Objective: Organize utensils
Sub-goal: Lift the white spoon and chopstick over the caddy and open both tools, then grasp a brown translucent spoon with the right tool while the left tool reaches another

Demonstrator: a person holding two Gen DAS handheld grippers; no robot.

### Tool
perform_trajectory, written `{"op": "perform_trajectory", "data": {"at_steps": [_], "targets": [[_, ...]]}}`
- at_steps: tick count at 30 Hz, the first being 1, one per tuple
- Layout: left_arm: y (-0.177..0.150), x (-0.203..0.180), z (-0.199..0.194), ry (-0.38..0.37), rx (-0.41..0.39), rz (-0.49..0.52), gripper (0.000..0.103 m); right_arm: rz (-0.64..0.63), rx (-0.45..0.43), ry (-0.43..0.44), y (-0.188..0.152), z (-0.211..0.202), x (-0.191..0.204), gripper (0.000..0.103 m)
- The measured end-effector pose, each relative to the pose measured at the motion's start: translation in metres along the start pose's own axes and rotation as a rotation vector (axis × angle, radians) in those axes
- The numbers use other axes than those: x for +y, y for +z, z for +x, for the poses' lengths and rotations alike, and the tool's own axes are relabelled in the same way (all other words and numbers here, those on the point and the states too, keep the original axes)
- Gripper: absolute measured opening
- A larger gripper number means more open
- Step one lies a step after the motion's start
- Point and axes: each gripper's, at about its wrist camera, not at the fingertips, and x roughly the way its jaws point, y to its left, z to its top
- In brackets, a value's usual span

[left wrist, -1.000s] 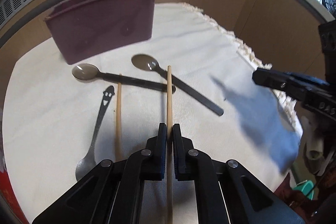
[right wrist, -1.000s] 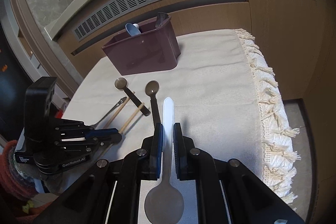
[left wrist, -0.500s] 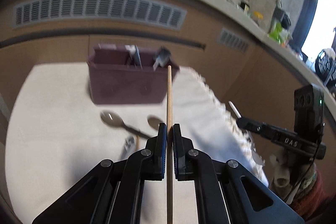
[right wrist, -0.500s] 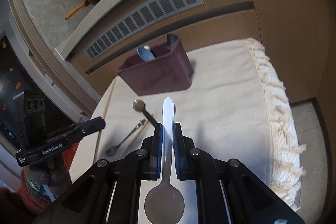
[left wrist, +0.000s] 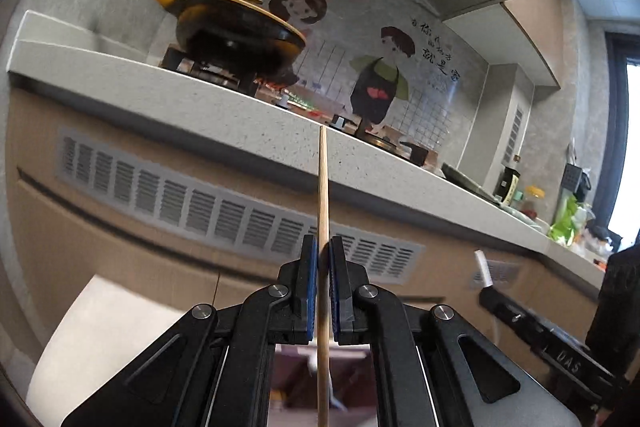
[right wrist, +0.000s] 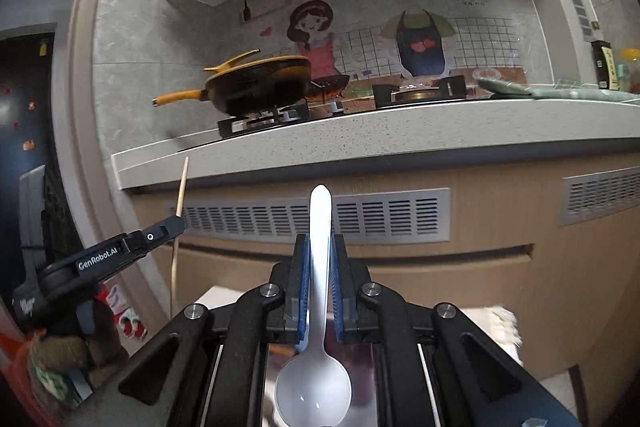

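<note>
Above the surface [left wrist: 100, 327], both tools are now raised and levelled: a chopstick [left wrist: 322, 211] is clamped in the left tool [left wrist: 323, 291], a white spoon [right wrist: 318, 307] in the right tool [right wrist: 320, 291], so both are likely bound for the holder.

Left gripper [left wrist: 323, 251] is pointing nearly level, its jaws clamped tight on a wooden chopstick [left wrist: 323, 195] that runs straight out between the blue pads [left wrist: 311, 291] and past the fingertips, with its other end trailing back under the fingers. Right gripper [right wrist: 320, 247] is level too, jaws closed on the handle of a white plastic spoon [right wrist: 318, 307]; the handle tip sticks out beyond the fingertips and the bowl sits back behind the pads, near the camera. Seen from the right wrist, the left gripper sits off to the left, fingers aimed up and to the right, well apart from the right one.
</note>
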Motion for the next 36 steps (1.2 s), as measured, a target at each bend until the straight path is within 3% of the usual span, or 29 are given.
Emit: {"op": "perform_trajectory", "data": {"at_steps": [8, 14, 16, 18, 20, 22, 27, 36], "targets": [[-0.030, 0.017, 0.057, 0.074, -0.040, 0.022, 0.006, 0.092, 0.058, 0.040, -0.028, 0.086, -0.035, 0.010], [-0.060, 0.023, 0.069, 0.110, -0.031, 0.050, 0.007, 0.126, 0.037, 0.040, -0.050, 0.113, -0.048, 0.010], [-0.069, 0.024, 0.064, 0.096, -0.013, 0.039, 0.008, 0.120, 0.081, 0.067, -0.061, 0.115, -0.049, 0.013], [-0.077, 0.025, 0.059, 0.094, 0.021, 0.038, 0.016, 0.105, 0.141, 0.074, -0.069, 0.111, -0.049, 0.015], [-0.080, 0.026, 0.051, 0.085, 0.053, 0.025, 0.033, 0.095, 0.172, 0.059, -0.075, 0.096, -0.050, 0.018], [-0.081, 0.028, 0.039, 0.073, 0.085, 0.011, 0.037, 0.077, 0.176, 0.037, -0.080, 0.073, -0.052, 0.018], [-0.083, 0.032, -0.002, 0.083, 0.167, -0.011, 0.039, 0.039, 0.251, -0.005, -0.097, 0.031, -0.051, 0.021], [-0.127, 0.044, -0.056, 0.095, 0.445, 0.000, 0.039, -0.039, 0.570, 0.026, -0.170, 0.018, -0.033, 0.021]]}}
